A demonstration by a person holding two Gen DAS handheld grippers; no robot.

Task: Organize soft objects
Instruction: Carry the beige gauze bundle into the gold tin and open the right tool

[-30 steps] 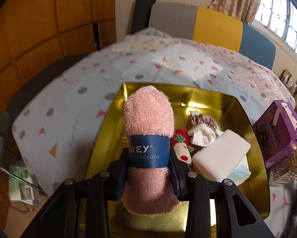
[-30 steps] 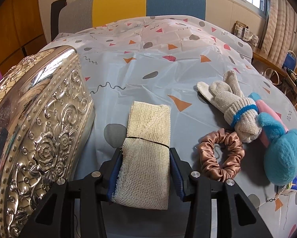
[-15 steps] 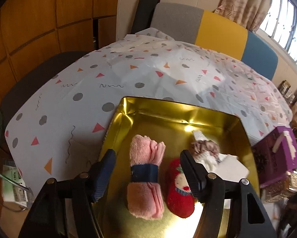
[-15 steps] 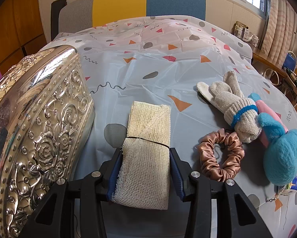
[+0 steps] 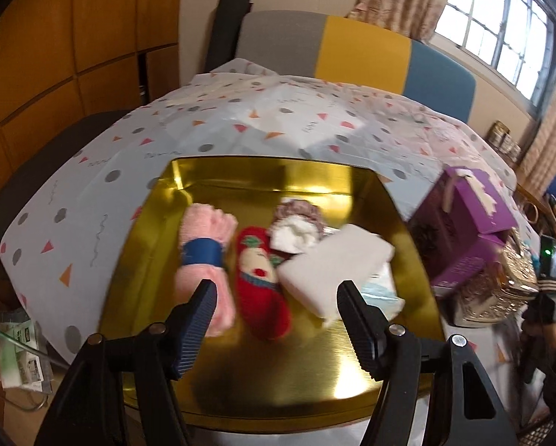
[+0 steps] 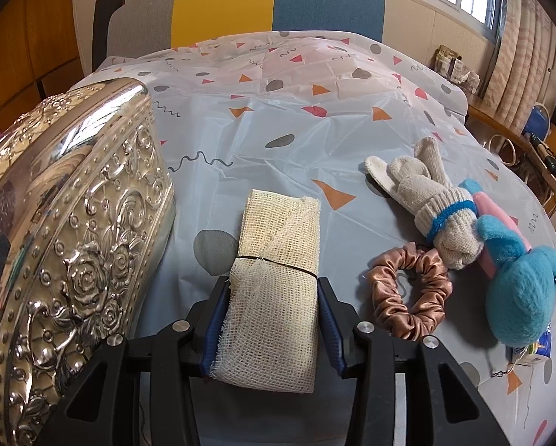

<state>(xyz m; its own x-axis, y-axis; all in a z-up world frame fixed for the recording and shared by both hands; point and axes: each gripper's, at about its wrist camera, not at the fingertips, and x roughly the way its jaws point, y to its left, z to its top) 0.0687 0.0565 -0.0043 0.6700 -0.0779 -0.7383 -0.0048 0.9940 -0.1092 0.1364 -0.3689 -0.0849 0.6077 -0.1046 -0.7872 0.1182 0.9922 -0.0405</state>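
In the left wrist view a gold tin tray [image 5: 315, 383] holds a rolled pink dishcloth with a blue band [image 5: 203, 245], a red sock [image 5: 261, 282], a white sponge [image 5: 333, 267] and a brownish scrunchie with a white puff [image 5: 296, 223]. My left gripper [image 5: 278, 312] hangs open above the tray's near half, with nothing between its fingers. In the right wrist view my right gripper [image 6: 274, 319] is shut on a cream mesh cloth bundle [image 6: 278, 260] lying on the patterned tablecloth. A bronze scrunchie [image 6: 408, 293], a knitted glove [image 6: 426, 200] and a blue plush toy [image 6: 519, 297] lie to its right.
An embossed silver tin lid [image 6: 66, 223] leans at the left of the right wrist view. A purple box [image 5: 467, 230] stands right of the tray. A grey, yellow and blue chair back [image 5: 352, 48] is behind the table. A person's gloved hand [image 5: 545, 312] shows at the far right.
My left gripper let go of the pink dishcloth, which now lies in the tray, then opened wide and pulled back and up. The right gripper and its mesh bundle have not moved.
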